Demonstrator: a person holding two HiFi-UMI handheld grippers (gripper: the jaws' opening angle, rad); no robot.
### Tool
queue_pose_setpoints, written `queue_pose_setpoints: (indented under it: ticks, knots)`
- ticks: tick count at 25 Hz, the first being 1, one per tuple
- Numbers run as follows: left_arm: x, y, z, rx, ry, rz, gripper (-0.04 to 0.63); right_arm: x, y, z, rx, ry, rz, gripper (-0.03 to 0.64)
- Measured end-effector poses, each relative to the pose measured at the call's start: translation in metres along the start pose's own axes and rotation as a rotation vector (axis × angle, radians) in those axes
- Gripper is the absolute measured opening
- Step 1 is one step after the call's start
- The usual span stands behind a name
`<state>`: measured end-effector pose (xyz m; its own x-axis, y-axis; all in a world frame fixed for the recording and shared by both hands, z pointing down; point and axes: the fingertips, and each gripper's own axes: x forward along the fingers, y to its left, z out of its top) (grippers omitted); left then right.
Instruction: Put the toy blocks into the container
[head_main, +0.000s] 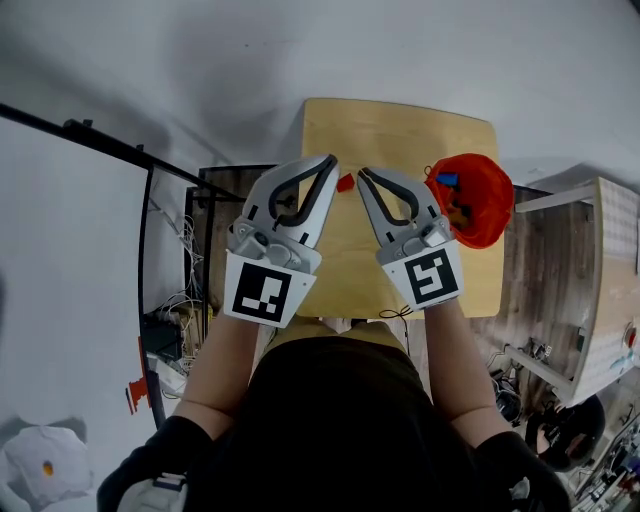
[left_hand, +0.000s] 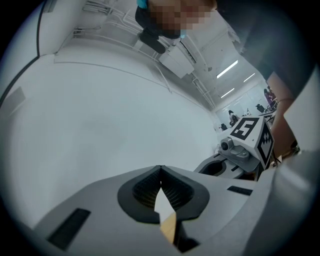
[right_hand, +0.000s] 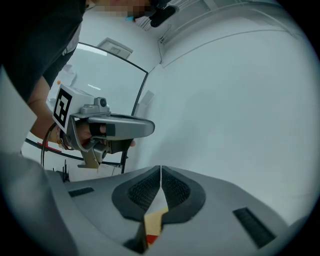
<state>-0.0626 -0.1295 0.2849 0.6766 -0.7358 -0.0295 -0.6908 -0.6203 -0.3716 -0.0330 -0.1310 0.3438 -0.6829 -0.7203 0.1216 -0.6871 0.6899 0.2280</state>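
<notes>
A small red block (head_main: 345, 182) lies on the light wooden table (head_main: 400, 260), just past the tips of both grippers. At the table's right edge stands a red container (head_main: 478, 200) with several coloured blocks inside. My left gripper (head_main: 331, 160) and right gripper (head_main: 363, 173) hover side by side above the table's near half, both pointing away from me. Each has its jaw tips pressed together with nothing between them. In the left gripper view the left gripper (left_hand: 160, 170) is shut and empty. The right gripper (right_hand: 160, 169) is likewise shut and empty, with a sliver of table and something red below its jaws.
A black metal rail (head_main: 110, 145) runs along the left, with a tangle of cables (head_main: 185, 300) on the floor beside the table. A wooden cabinet (head_main: 610, 290) stands at the right. A white bundle (head_main: 40, 455) lies on the floor at lower left.
</notes>
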Motion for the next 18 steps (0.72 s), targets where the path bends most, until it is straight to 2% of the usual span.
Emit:
queue_pose_setpoints:
  ticks: [4,6,9,11,12,18]
  knots:
    - [0.002,0.003,-0.015,-0.024,0.014,0.004,0.011,0.011,0.003,-0.017,0.012,0.043,0.021,0.032]
    - [0.003,0.006,-0.022,-0.040,0.013,0.013,0.011,0.020,0.008,-0.035,-0.013,0.096,0.063,0.034]
    - [0.003,0.010,-0.030,-0.062,0.016,0.019,0.011,0.039,0.023,-0.071,-0.138,0.213,0.183,0.042]
    - [0.003,0.010,-0.034,-0.074,0.014,0.018,0.011,0.049,0.035,-0.095,-0.212,0.297,0.279,0.139]
    - [0.003,0.010,-0.035,-0.083,0.013,0.017,0.011,0.054,0.040,-0.106,-0.237,0.336,0.323,0.152]
    - [-0.004,0.009,-0.049,-0.122,0.022,0.011,0.011,0.067,0.061,-0.174,-0.456,0.609,0.540,0.183]
